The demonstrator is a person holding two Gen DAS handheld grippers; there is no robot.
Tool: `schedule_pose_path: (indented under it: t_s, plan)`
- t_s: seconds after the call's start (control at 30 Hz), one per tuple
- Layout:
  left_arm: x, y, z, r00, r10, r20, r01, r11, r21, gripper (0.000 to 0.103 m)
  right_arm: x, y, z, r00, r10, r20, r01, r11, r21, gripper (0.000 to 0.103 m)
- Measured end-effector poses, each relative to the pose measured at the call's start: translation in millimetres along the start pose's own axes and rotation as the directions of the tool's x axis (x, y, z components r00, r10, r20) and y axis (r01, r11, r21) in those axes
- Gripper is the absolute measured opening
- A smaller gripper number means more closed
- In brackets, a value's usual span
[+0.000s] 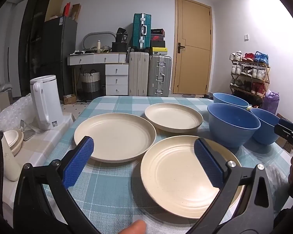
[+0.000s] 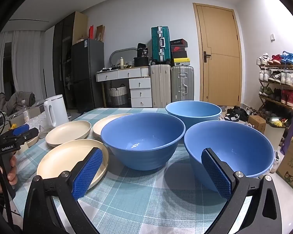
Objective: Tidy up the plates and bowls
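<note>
Three cream plates lie on the checked tablecloth: a near one (image 1: 177, 177), a left one (image 1: 115, 134) and a far one (image 1: 173, 117). Three blue bowls stand to their right: a middle one (image 2: 142, 138), a far one (image 2: 193, 111) and a near right one (image 2: 228, 148). My left gripper (image 1: 144, 156) is open and empty, above the near edges of the left and near plates. My right gripper (image 2: 152, 167) is open and empty, in front of the middle and right bowls. The left gripper also shows at the left edge of the right wrist view (image 2: 17, 134).
A white kettle (image 1: 46, 101) stands on a side surface left of the table, with stacked cream dishes (image 1: 14, 140) and a cream bottle (image 1: 8, 159) nearby. The table's right edge (image 2: 271, 185) drops to a floor with a cardboard box (image 2: 291, 163) and a shoe rack (image 2: 279, 81).
</note>
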State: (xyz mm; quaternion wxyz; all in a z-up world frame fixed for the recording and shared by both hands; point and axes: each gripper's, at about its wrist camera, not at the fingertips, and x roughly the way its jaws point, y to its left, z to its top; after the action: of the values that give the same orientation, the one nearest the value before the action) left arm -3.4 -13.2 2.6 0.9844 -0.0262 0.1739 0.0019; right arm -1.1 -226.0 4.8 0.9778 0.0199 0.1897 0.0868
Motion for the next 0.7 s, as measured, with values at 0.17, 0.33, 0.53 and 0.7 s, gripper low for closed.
schedule_pose_path:
  t_s: [0.17, 0.33, 0.53, 0.7]
  plan:
    - [-1.7, 2.6, -1.0, 1.000, -0.003, 0.001, 0.003, 1.000, -0.001, 0.103, -1.1, 0.9, 0.3, 1.000, 0.006, 0.000, -0.006, 1.000, -0.001, 0.103]
    - [-1.4, 3.2, -0.9, 1.000, -0.005, 0.000, 0.005, 1.000, -0.001, 0.103, 3.1, -2.3, -3.0, 1.000, 0.006, -0.003, -0.006, 1.000, 0.003, 0.103]
    - [-1.0, 4.3, -0.8, 1.000, -0.004, 0.000, 0.004, 1.000, 0.000, 0.103, 4.4, -5.0, -3.0, 1.000, 0.006, -0.006, -0.006, 1.000, 0.004, 0.103]
    - [-0.9, 3.7, -0.5, 1.000, -0.005, 0.000, 0.005, 1.000, -0.001, 0.103, 4.4, -4.9, -3.6, 1.000, 0.006, -0.005, -0.006, 1.000, 0.008, 0.103]
